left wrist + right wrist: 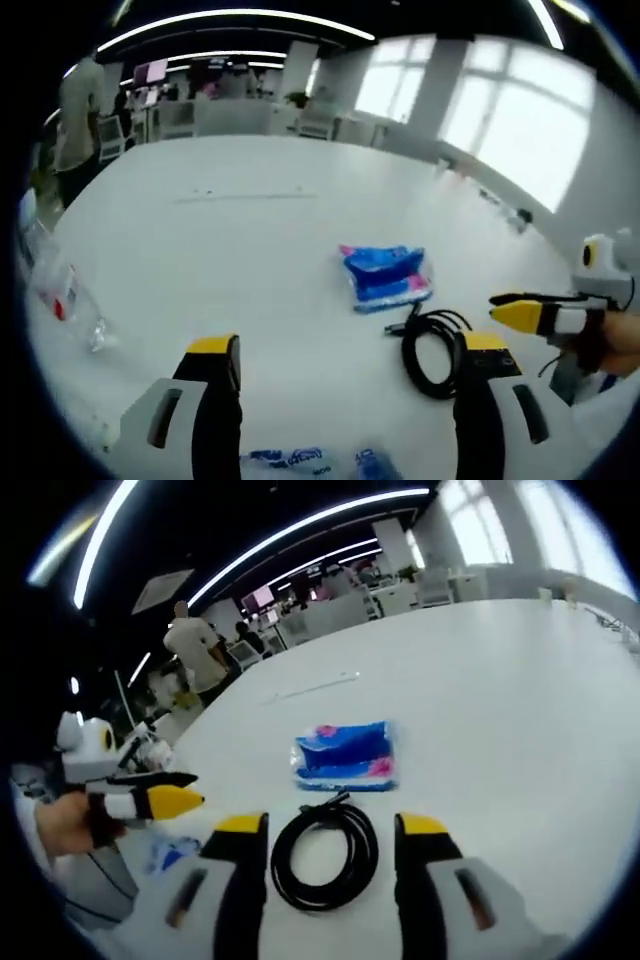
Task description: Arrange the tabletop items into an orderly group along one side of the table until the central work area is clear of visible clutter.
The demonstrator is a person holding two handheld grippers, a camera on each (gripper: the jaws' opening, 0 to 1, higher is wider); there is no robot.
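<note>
Two grippers, both with jaws spread apart and gripping nothing. Left gripper (345,365) rises from bottom of the left gripper view over the white table (230,250). Right gripper (332,840) sits bottom center of the right gripper view, its jaws either side of the coiled black cable (325,857), not touching it. Blue tissue pack (345,754) lies just above the cable, center frame. In the left gripper view the pack (386,277) is center right, cable (432,350) lower right. Clear plastic bottle (62,290) lies at far left. Blue-printed wrappers (320,463) at bottom edge between the left jaws. Person (196,645) stands upper left, background.
</note>
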